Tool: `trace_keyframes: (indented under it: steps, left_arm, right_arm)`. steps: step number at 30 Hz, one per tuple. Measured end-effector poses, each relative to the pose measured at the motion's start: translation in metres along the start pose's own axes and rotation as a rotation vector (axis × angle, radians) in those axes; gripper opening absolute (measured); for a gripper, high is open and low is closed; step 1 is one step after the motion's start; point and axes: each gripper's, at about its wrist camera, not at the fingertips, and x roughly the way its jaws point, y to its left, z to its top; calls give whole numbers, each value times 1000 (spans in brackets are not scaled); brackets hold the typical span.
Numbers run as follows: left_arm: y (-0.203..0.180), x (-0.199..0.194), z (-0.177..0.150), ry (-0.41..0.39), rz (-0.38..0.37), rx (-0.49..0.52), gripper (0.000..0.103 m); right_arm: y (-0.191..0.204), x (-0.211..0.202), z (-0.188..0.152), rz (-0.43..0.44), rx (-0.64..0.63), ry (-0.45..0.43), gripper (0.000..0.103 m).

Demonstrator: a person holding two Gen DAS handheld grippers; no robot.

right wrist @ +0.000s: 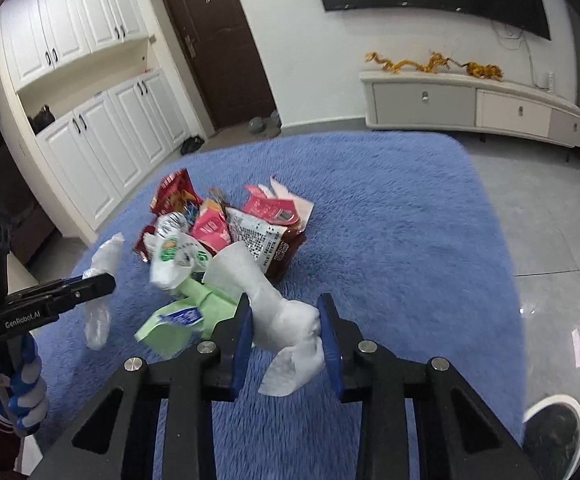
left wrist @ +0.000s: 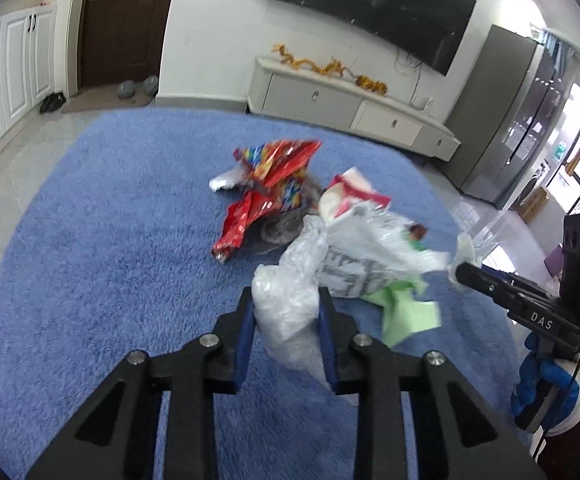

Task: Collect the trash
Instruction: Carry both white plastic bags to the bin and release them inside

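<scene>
Left wrist view: the left gripper (left wrist: 286, 320) pinches a clear plastic bag (left wrist: 286, 300), the trash pile (left wrist: 290, 200) just beyond. The right gripper (right wrist: 286, 320) pinches a white tissue (right wrist: 286, 316) beside green packaging (right wrist: 186, 316).

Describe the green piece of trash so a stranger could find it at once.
Start at the blue rug and find the trash pile on it. At the pile's near edge, beside the right claw, lies the green carton, flattened. It is the only pale green piece, with a blue-and-white label.

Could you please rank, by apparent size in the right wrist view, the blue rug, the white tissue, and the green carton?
1. Blue rug, far the largest.
2 and 3. Green carton and white tissue: they look alike, and the tissue is nearer, so unranked.
</scene>
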Motion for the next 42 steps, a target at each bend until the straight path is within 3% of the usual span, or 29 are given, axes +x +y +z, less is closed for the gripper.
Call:
trace_keyframes:
  steps: [8, 19, 26, 32, 42]
  left_arm:
    - [-34, -55, 11, -101, -35, 53, 27]
    - [-127, -53, 15, -86, -96, 195, 27]
    - [-201, -30, 6, -15, -135, 317, 27]
    - [-280, 5, -7, 79, -219, 442, 27]
    - [-407, 91, -43, 250, -354, 598, 28]
  right_arm:
    - [-8, -96, -10, -62, 23, -173, 29]
    - [-56, -188, -56, -167, 127, -318, 29]
    - [-94, -217, -87, -243, 203, -354, 29]
    - [-144, -234, -122, -318, 345, -366, 29]
    - [-248, -222, -194, -413, 630, -281, 30]
